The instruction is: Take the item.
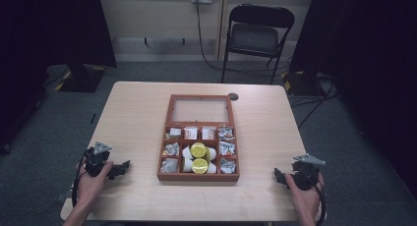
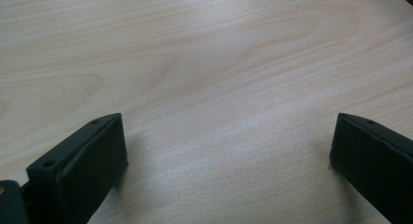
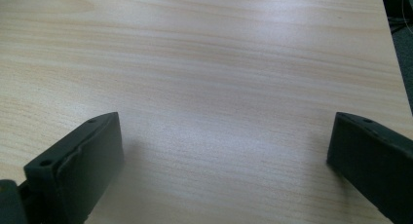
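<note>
The wooden compartment box (image 1: 198, 174) is set at the table's (image 1: 137, 113) middle, lid open, between both grippers. The left gripper (image 1: 119, 169) and right gripper (image 1: 279, 177) are rested on either side, jaws spread and empty; the left is judged slightly nearer.

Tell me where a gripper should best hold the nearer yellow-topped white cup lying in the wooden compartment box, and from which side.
Probably from above, jaws closing across the white sides of the nearer yellow-topped white cup just behind its yellow top. It lies on its side in the wooden compartment box, whose walls block a level approach. The second cup lies close behind it.
</note>
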The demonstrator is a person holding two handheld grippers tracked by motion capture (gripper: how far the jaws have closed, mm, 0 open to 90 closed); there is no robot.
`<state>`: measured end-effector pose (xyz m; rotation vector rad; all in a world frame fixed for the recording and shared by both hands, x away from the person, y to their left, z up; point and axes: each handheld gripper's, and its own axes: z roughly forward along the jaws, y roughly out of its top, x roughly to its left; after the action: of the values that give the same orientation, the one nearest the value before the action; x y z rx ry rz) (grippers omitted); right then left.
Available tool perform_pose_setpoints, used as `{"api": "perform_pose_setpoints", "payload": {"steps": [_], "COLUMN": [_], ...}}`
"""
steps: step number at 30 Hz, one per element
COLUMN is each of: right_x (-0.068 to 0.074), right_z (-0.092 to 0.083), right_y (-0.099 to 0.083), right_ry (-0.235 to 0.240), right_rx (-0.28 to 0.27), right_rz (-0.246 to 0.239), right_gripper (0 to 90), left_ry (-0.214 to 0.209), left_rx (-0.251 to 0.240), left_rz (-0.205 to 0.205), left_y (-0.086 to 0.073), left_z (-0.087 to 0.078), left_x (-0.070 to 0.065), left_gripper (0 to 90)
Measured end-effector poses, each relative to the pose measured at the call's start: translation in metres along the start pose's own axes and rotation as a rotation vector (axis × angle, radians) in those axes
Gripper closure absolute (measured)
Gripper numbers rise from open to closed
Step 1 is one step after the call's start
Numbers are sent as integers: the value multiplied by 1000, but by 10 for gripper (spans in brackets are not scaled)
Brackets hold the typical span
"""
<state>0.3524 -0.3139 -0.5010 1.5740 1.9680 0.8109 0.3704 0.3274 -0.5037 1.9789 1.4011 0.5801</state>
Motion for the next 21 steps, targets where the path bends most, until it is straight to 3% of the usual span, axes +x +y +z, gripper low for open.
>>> {"api": "perform_pose_setpoints", "payload": {"steps": [9,14,21], "right_x": [1,2,8], "right_z": [0,-3,-4], "right_y": [0,1,4], "right_ry": [-13,-6,24], "right_rx": [0,-27,-25], "right_rz": [19,14,0], "right_gripper": [0,132,142], "left_ry": [0,0,-1], "left_rx": [0,0,1], "left_rz": [0,0,0], "left_y": [0,0,0], "left_z": [0,0,0], "left_x": [0,0,0], "left_gripper": [0,0,0]}}
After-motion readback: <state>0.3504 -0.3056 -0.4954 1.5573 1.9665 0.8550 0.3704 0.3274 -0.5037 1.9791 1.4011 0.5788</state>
